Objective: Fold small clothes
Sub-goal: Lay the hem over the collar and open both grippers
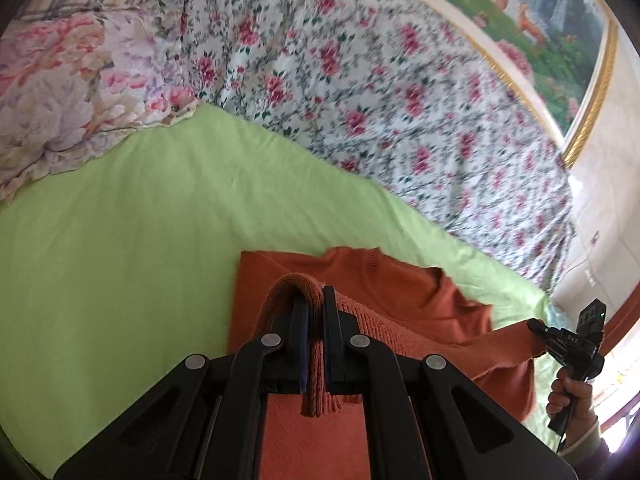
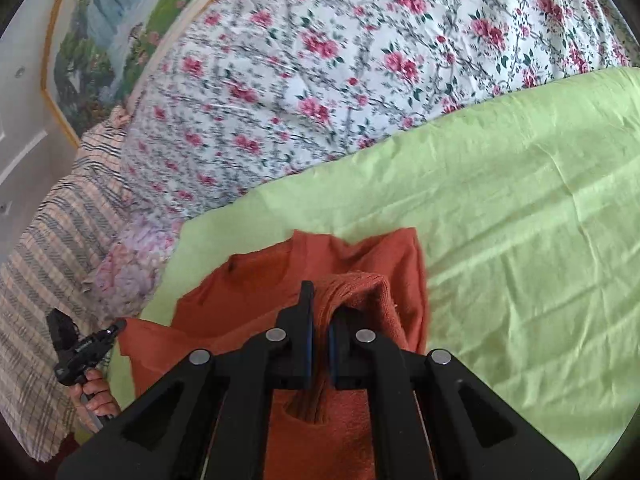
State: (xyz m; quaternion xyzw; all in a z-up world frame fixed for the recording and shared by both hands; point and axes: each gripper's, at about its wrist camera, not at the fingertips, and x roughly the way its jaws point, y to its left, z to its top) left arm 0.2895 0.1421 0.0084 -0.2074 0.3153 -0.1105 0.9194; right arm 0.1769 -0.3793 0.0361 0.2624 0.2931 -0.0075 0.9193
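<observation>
Left gripper (image 1: 314, 300): I have its jaws clamped nearly together on a ribbed edge of the orange sweater (image 1: 408, 292); a knit loop humps over the left finger and a strip hangs down between the fingers.

Right gripper (image 2: 319, 306): closed the same way on another knit edge of the sweater, which bunches over its right finger.

Garment position: directly ahead of and beneath both tools, lifted at my two pinch points, the rest lying on the green sheet (image 1: 120, 220). From the left camera, the fabric stretches taut away to the right gripper at the far right.

Beyond the tools: floral bedspread (image 2: 340, 60) past the sheet; a framed landscape picture (image 1: 540, 20) behind that.

Progress: I judge this an early or middle fold. One straight side edge suggests a fold, but nothing compact yet. Laying the held edge over and squaring up remain.

Unclear: the gripper bodies hide the near part of the sweater; I cannot tell which edges I hold, hem or sleeve. The bedspread is blurred.
</observation>
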